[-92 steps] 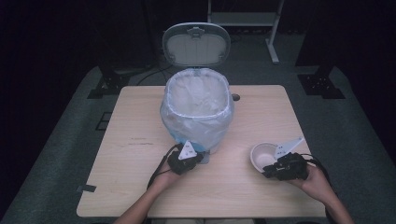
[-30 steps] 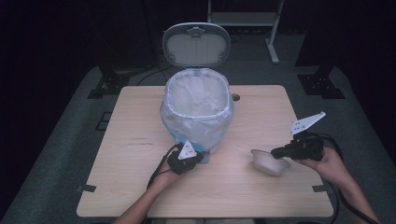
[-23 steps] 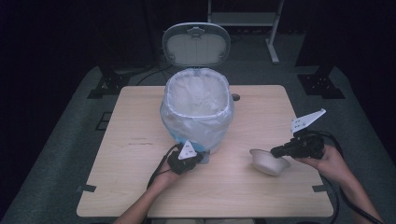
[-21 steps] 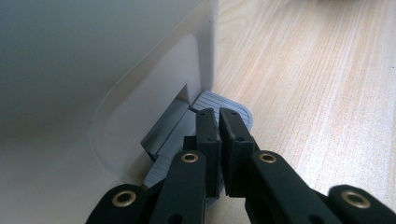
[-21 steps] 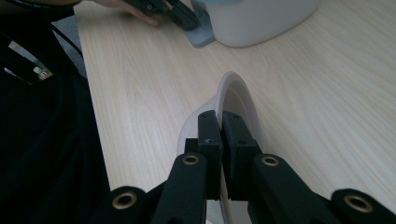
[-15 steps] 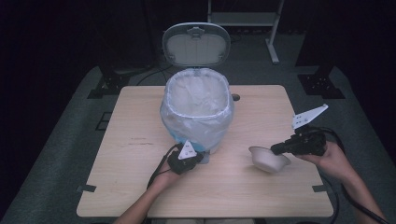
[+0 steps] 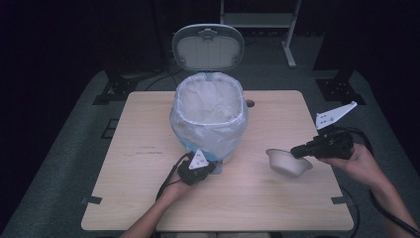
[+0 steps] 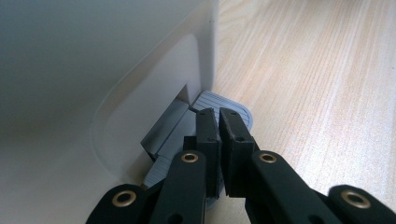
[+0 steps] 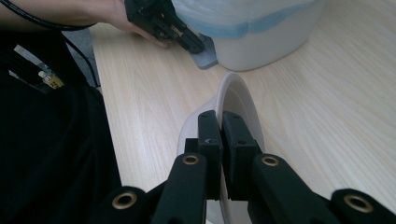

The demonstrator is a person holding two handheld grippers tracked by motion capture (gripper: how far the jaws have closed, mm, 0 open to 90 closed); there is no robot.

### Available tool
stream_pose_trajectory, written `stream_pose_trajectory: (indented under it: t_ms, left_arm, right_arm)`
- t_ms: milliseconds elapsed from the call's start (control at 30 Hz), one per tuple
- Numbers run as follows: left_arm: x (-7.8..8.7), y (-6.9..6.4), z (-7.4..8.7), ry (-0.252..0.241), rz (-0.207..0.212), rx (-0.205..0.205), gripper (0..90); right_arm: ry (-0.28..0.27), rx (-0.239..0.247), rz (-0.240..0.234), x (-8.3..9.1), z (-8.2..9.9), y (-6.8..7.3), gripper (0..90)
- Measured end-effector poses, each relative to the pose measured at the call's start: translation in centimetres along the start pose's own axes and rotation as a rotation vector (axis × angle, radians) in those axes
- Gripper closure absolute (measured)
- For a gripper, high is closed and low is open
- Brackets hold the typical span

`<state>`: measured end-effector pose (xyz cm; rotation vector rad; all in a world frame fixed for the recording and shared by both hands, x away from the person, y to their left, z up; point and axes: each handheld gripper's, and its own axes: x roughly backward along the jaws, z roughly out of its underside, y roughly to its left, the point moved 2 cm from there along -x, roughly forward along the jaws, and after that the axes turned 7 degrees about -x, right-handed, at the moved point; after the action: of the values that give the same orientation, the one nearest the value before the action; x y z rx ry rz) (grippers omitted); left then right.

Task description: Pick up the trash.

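A white pedal bin [image 7: 208, 119] with a plastic liner stands mid-table, its lid [image 7: 208, 47] raised. My left gripper [image 7: 212, 167] is shut with nothing between its jaws. Its tips rest on the grey ribbed pedal [image 8: 236, 109] at the foot of the bin wall [image 8: 93, 70]. My right gripper [image 7: 296, 151] is shut on the rim of a white bowl [image 7: 287, 162], which hangs tilted just above the table on the right. In the right gripper view the jaws [image 9: 219, 116] pinch the bowl's [image 9: 243, 102] edge. Beyond it, the other gripper [image 9: 187, 39] sits on the pedal [image 9: 208, 58].
The wooden table [image 7: 133, 148] has bare room to the left of the bin and along the front. The person's dark clothing [image 9: 51, 154] takes up the left of the right gripper view. Cables trail from both grippers, and stands sit on the dark floor behind.
My right gripper has risen with the bowl, which has come off the table and tilted. The left gripper has stayed on the pedal, and the lid has stayed up.
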<state>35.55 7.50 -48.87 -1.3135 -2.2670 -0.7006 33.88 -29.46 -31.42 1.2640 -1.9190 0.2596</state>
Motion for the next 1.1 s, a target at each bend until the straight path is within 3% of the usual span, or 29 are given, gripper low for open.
stream_pose_trajectory:
  t_ms: [1100]
  left_arm:
    - [0.0,0.0,0.0,0.002,0.004,0.004,87.6]
  right_arm:
    - [-0.017,0.072,0.017,4.9,-5.7,2.8,86.2]
